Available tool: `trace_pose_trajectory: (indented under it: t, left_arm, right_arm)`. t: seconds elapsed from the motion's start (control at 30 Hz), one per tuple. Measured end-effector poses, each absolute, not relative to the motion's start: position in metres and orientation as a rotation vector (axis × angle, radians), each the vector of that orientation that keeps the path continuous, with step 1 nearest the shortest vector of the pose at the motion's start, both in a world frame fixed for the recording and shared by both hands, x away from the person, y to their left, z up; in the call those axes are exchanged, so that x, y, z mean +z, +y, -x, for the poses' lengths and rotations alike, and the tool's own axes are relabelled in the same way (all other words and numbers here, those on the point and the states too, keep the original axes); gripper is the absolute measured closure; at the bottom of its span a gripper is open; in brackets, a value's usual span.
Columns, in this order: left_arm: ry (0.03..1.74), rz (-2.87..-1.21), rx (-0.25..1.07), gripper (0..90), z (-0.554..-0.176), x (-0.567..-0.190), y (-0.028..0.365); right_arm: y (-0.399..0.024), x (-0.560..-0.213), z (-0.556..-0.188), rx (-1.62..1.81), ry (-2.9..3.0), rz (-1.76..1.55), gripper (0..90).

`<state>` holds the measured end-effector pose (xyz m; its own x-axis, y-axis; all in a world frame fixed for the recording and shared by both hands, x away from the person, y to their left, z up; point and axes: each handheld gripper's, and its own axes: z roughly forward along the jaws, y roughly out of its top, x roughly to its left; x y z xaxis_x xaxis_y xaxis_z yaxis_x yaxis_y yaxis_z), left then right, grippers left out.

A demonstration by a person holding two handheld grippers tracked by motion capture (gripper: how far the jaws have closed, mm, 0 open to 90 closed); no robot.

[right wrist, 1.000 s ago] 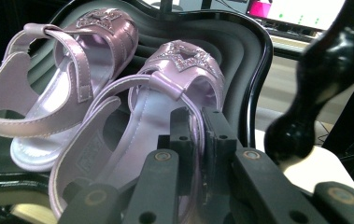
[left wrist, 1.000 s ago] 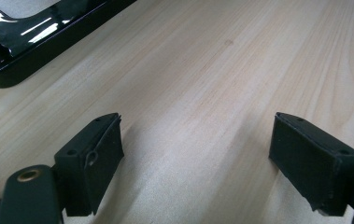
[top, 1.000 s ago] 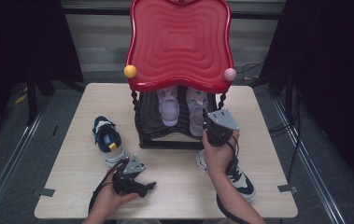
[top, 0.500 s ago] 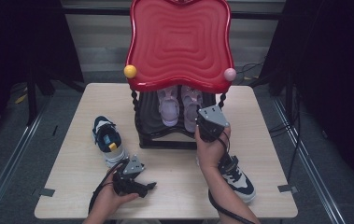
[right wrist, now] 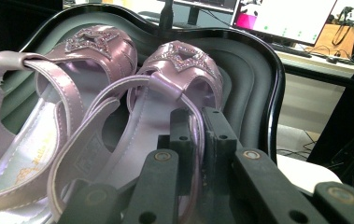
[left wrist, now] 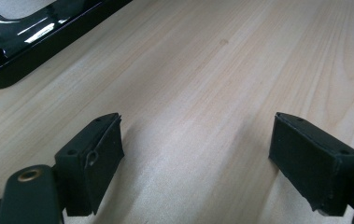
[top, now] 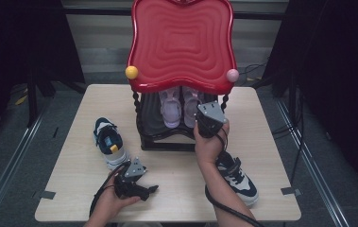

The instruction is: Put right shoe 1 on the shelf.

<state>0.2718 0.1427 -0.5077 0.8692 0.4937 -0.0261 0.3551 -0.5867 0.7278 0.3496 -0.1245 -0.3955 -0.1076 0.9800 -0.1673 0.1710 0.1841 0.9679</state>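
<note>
**Listener:** What are the things made of, and what shape are they?

**Me:** The shelf unit (top: 181, 45) has a glossy red top with wavy edges and stepped ridges, a yellow ball (top: 131, 72) and a pink ball (top: 232, 75) at its front corners, and twisted black posts. On its dark lower tray (right wrist: 258, 79) sit two shiny lilac sandals, each with a glittery star on the toe. The table (top: 176, 179) is pale wood with a fine grain.

**Listener:** Anything hard to make out?

**Me:** From above, the red top hides the sandals' toes. My right forearm crosses a navy and white sneaker (top: 240, 177); its partner (top: 108, 144) lies at the table's left.

**Listener:** Where is the sandal relative to your tongs?

**Me:** My right gripper (right wrist: 196, 128) reaches into the tray's right side. Its jaws are pinched tight on the thin heel strap of the right sandal (right wrist: 179, 79), which rests beside the left sandal (right wrist: 88, 51). My left gripper (left wrist: 195, 158) lies low over bare wood near the table's front edge, jaws wide apart, holding nothing, well away from the sandals.
</note>
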Motion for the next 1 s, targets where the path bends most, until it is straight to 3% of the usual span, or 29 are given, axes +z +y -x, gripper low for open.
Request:
trace_pose_trajectory:
  t: [1.0]
  left_arm:
    - [0.603, -2.258, 0.227, 16.9, -0.27, -0.508, 0.142]
  right_arm:
    - [-0.116, -0.408, -0.356, 0.961, 1.533, -1.123, 81.9]
